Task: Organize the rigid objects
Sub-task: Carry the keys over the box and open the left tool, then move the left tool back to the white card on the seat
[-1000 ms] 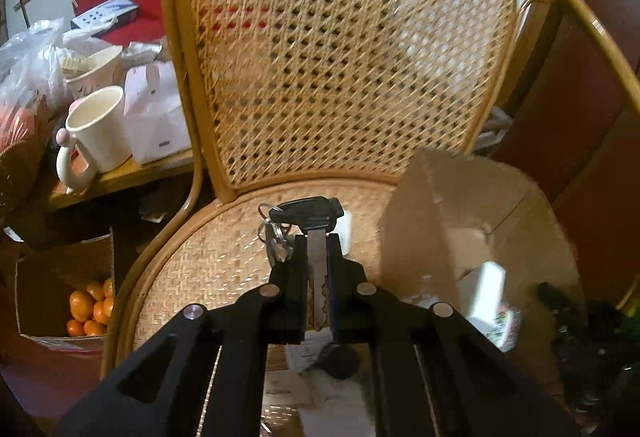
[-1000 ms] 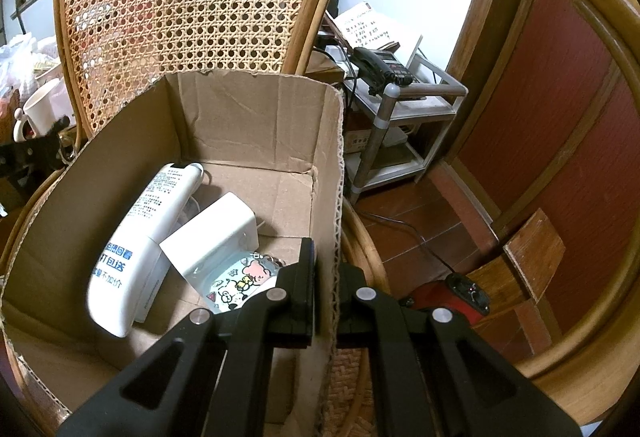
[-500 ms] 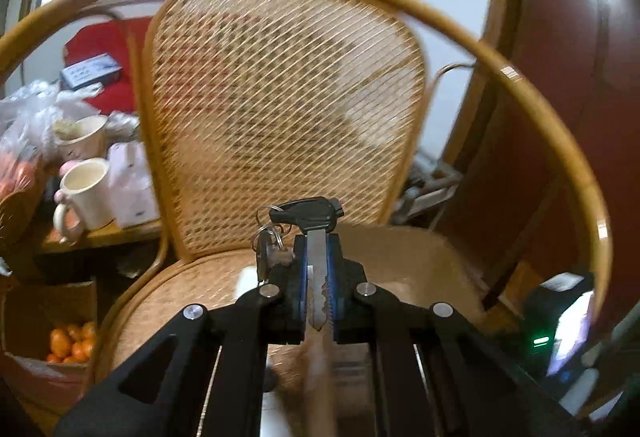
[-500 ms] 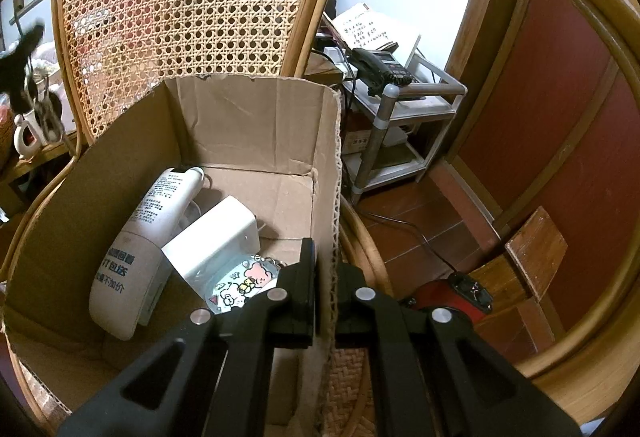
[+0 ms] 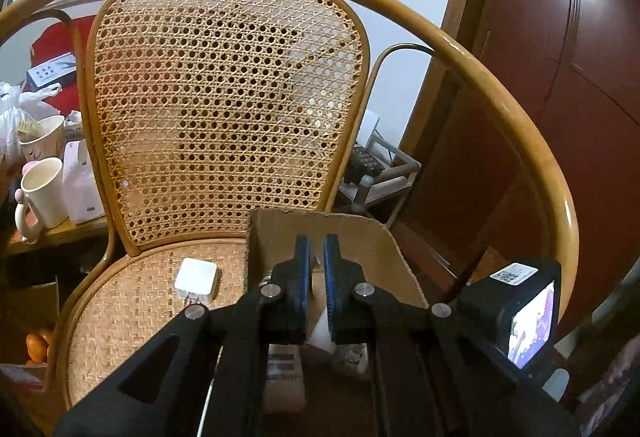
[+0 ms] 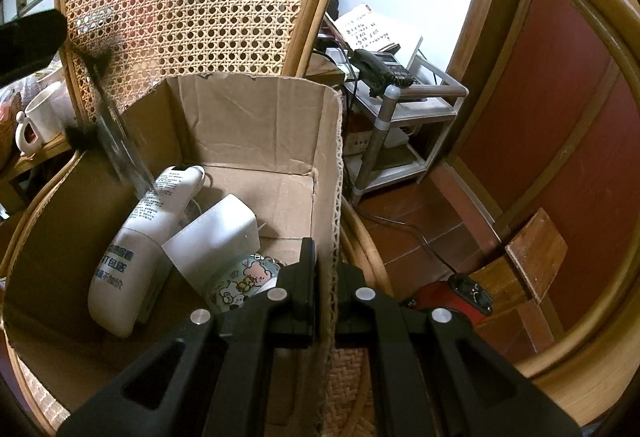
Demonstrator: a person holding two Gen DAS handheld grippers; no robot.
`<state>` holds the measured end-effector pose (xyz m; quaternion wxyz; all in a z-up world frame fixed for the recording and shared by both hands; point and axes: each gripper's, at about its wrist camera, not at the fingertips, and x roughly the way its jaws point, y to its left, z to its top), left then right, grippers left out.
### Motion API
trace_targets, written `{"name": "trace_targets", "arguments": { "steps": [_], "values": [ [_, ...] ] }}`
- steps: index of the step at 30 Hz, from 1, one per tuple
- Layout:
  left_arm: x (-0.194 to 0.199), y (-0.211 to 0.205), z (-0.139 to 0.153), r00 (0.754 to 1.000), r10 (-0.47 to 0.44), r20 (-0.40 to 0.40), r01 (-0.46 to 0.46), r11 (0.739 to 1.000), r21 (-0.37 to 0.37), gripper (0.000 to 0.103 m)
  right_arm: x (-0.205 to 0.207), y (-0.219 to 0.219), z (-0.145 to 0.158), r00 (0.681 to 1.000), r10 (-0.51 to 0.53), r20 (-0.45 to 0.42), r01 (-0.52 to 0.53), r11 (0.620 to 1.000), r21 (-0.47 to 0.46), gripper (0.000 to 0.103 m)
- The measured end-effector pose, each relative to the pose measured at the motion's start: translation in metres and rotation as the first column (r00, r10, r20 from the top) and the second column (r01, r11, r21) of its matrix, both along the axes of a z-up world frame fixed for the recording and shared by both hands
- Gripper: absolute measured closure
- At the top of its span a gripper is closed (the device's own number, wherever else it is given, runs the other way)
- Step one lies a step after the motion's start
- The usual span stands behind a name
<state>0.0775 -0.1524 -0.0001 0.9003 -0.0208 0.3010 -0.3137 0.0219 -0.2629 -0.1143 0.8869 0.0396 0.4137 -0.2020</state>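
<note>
The right gripper (image 6: 326, 269), at the bottom centre of its view, is clamped tight on the right wall of the box (image 6: 248, 125), steadying it on the chair (image 5: 224, 97). A bottle (image 6: 136, 249), a white block (image 6: 216, 237) and a cartoon-printed disc (image 6: 240, 281) already lie in the box.

The left gripper (image 5: 316, 249) hangs over the box's near left corner, its jaws almost closed with only a thin slit between them, and nothing shows in that slit. In the right view a blurred dark streak (image 6: 120, 153) runs down across the box's left wall towards the bottle. It may be something dropping in, but it is too smeared to name, or to say whether anything holds it.

One white plug (image 5: 197, 279) lies on the seat at lower left of the left view, just beside the box. The step in hand looks like a drop-off into the box. The next move probably calls for the left gripper to open, swing left and down onto the plug, and grip its flat sides while the right keeps the box steady.
</note>
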Motion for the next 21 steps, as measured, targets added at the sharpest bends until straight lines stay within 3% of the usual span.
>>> {"name": "trace_targets", "arguments": {
  "steps": [5, 10, 21],
  "values": [
    [0.002, -0.001, -0.005, 1.000, -0.001, -0.010, 0.001, 0.999, 0.032, 0.097, 0.001, 0.001, 0.000, 1.000, 0.001, -0.003, -0.001, 1.000, 0.001, 0.097],
    [0.007, 0.000, -0.015, 0.998, 0.066, -0.022, -0.064, 0.992, 0.110, 0.090, 0.002, 0.000, -0.002, 1.000, 0.003, -0.005, -0.003, 1.000, 0.001, 0.097],
    [0.028, 0.020, -0.027, 0.984, 0.165, -0.074, -0.151, 0.975, 0.163, 0.086, 0.002, -0.001, -0.002, 1.000, 0.006, -0.006, -0.006, 1.000, 0.001, 0.097]
  ]
}}
